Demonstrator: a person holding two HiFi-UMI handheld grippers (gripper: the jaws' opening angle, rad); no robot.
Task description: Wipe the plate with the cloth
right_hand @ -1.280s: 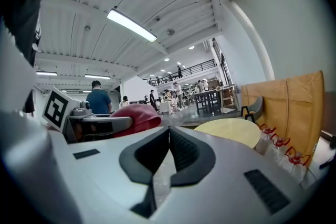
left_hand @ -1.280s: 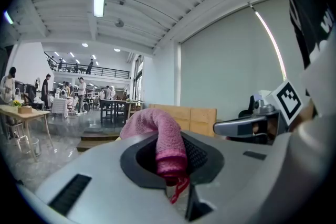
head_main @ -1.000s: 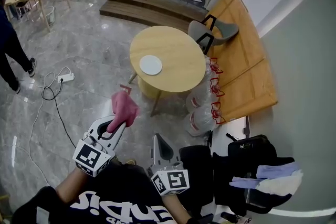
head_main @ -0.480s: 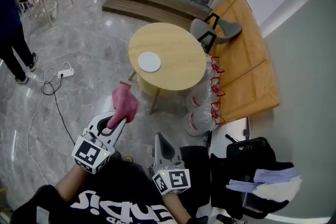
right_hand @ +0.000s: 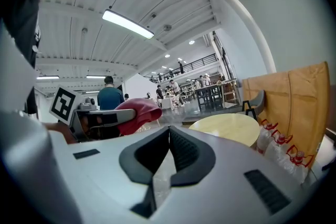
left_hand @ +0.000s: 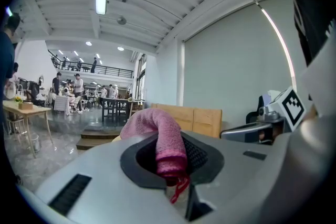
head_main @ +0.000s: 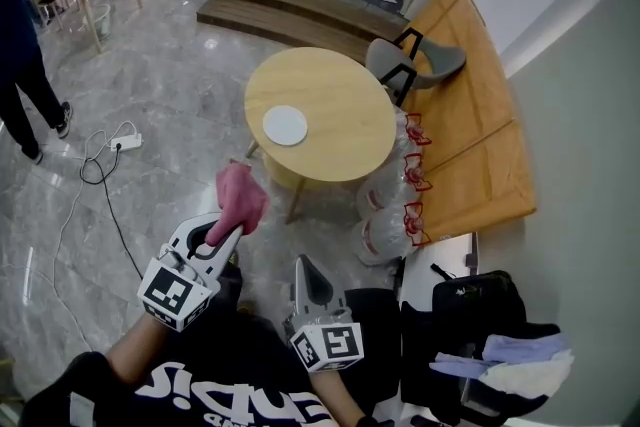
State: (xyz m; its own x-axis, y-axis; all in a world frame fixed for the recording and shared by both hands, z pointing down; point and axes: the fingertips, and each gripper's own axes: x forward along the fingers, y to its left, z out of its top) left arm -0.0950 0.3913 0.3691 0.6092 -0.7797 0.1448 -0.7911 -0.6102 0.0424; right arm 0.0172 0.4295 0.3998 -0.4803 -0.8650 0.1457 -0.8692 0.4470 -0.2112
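Across the grey marble floor (head_main: 170, 95) the round tabletop (head_main: 340, 130) stands well ahead, the white plate (head_main: 285, 125) lying toward its left side. The left hand-held gripper (head_main: 228, 233) pinches the pink cloth (head_main: 240, 198), a loose fold jutting past its jaws; the right hand-held gripper (head_main: 308, 277) is pressed together on nothing. Closing in, that free fold should land flat on the plate, which is too small here to show any soiling.

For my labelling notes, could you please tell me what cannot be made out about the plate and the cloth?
Plate: head view, too small to show any dirt.
Cloth: left gripper view, gripped end buried inside the left claw.
Right gripper view: Plate indistinct on the table.
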